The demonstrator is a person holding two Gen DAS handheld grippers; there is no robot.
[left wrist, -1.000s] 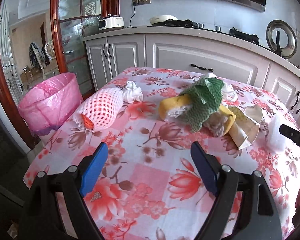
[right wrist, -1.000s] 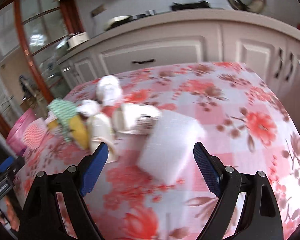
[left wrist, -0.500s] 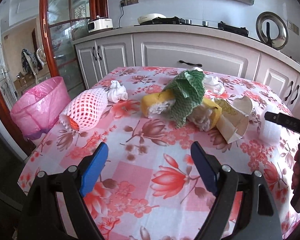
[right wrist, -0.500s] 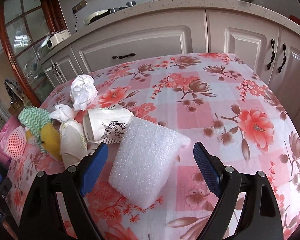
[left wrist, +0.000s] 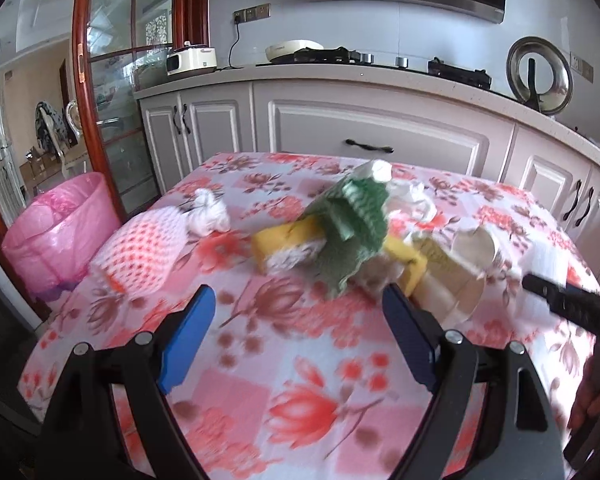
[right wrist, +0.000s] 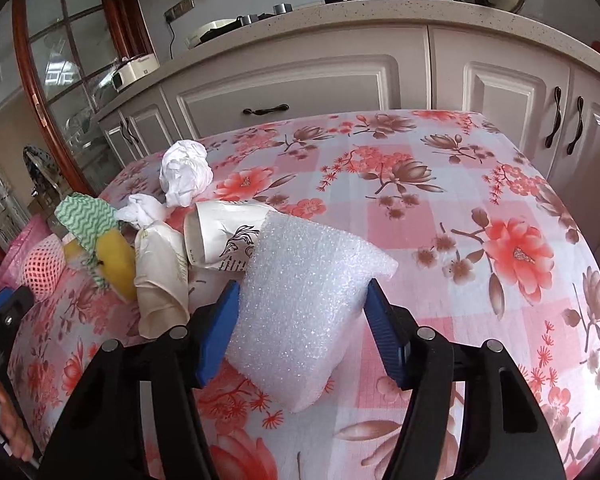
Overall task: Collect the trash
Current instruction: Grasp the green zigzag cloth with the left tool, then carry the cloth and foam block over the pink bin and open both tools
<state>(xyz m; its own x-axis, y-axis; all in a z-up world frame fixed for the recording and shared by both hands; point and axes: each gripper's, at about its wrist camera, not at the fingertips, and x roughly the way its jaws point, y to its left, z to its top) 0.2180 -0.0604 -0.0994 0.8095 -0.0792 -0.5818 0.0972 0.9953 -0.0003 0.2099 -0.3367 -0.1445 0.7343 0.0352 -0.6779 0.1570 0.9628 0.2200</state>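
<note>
Kitchen cabinets stand behind the floral desk [right wrist: 440, 184], where the right tool [right wrist: 300, 332] is closing on a light, squashy white foam sheet [right wrist: 304, 304] just beside the paper cup [right wrist: 224, 240], best pinched gently mid-body, while the left tool [left wrist: 296, 340] stays spread, empty.

From my left gripper's camera, the pile on the counter [left wrist: 300, 360] is smeared by motion: the green cloth [left wrist: 352, 232], the yellow sponge [left wrist: 284, 248] and the paper cups [left wrist: 464, 264] lose their edges. My right gripper [left wrist: 572, 304] shows only as a dark bar cut off at the frame's side. From the right camera, the foam sheet [right wrist: 304, 304] hides part of the printed cup [right wrist: 228, 240], and the pink bin [right wrist: 16, 248] is mostly hidden behind the pile.
</note>
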